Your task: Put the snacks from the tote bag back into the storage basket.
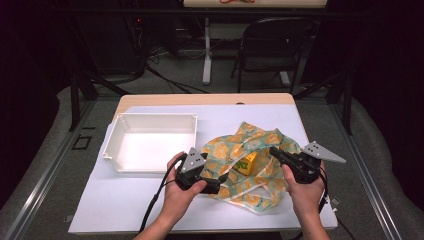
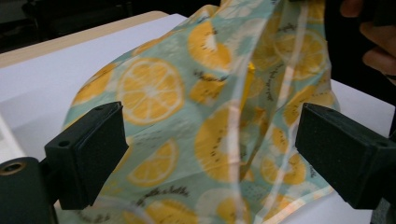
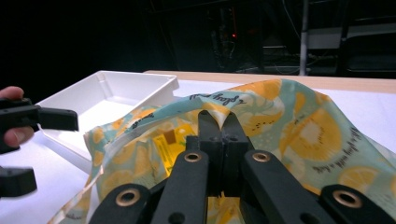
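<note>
Your right gripper (image 3: 219,122) pinches the cloth's (image 1: 260,145) raised edge near the tabletop's right edge; your left gripper (image 2: 210,158) gapes wide beside it.

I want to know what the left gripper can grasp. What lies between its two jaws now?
In the left gripper view, the fruit-print cloth hangs between the open jaws of the left gripper; a yellow item glows through it.
</note>
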Motion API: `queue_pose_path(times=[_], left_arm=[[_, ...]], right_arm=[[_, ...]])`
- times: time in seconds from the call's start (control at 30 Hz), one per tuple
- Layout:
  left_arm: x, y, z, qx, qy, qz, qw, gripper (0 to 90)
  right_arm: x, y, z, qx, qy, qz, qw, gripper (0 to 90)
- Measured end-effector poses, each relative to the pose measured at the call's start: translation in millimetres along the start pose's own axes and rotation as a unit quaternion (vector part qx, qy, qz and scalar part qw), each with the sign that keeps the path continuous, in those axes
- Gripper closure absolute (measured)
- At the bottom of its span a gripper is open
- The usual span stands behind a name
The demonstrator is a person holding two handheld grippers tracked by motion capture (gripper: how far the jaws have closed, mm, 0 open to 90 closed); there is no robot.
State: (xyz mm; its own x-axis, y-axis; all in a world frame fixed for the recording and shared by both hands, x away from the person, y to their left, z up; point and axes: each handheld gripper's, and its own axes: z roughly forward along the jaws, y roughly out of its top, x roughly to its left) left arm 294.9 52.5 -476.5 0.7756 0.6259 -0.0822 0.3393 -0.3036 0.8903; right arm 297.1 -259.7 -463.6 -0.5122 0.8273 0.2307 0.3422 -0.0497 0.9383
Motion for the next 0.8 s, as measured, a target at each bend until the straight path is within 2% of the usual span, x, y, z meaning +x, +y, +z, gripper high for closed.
queue_pose_path(times=[0.07, 0.23, 0.33, 0.43, 0.57, 0.7, 0.77, 0.8], left_arm=[[-6.0, 2.7, 2.5, -0.003, -0.009, 0.006, 0.9999, 10.4], [-23.2, 6.8, 17.1, 0.013, -0.021, 0.028, 0.9993, 15.3], [-36.7, 5.8, 30.2, 0.029, -0.038, 0.044, 0.9979, 15.6], [-48.0, 1.6, 44.9, 0.047, -0.044, 0.059, 0.9962, 15.7], [-54.4, -6.7, 64.0, 0.079, -0.039, 0.063, 0.9941, 15.8], [-54.8, -8.6, 73.4, 0.082, -0.016, 0.06, 0.9947, 20.5], [-53.8, -7.4, 76.5, 0.076, -0.016, 0.053, 0.9955, 34.6], [-53.6, -6.5, 77.4, 0.078, -0.016, 0.057, 0.9952, 34.6]], right_arm=[[2.3, 1.7, 1.9, 0.0, 0.005, -0.003, 1.0, 90.0], [6.3, 4.8, 4.5, -0.005, 0.014, -0.005, 0.9999, 90.0], [7.4, 6.5, 4.0, -0.009, 0.021, -0.002, 0.9997, 90.0], [8.3, 8.6, 2.3, -0.014, 0.024, -0.001, 0.9996, 90.0], [9.4, 11.8, 0.1, -0.022, 0.031, 0.003, 0.9993, 90.0], [10.7, 12.5, -0.4, -0.022, 0.036, 0.002, 0.9991, 90.0], [11.7, 12.8, -0.4, -0.022, 0.04, 0.002, 0.9989, 89.9], [11.7, 12.8, -0.4, -0.022, 0.04, 0.002, 0.9989, 89.9]])
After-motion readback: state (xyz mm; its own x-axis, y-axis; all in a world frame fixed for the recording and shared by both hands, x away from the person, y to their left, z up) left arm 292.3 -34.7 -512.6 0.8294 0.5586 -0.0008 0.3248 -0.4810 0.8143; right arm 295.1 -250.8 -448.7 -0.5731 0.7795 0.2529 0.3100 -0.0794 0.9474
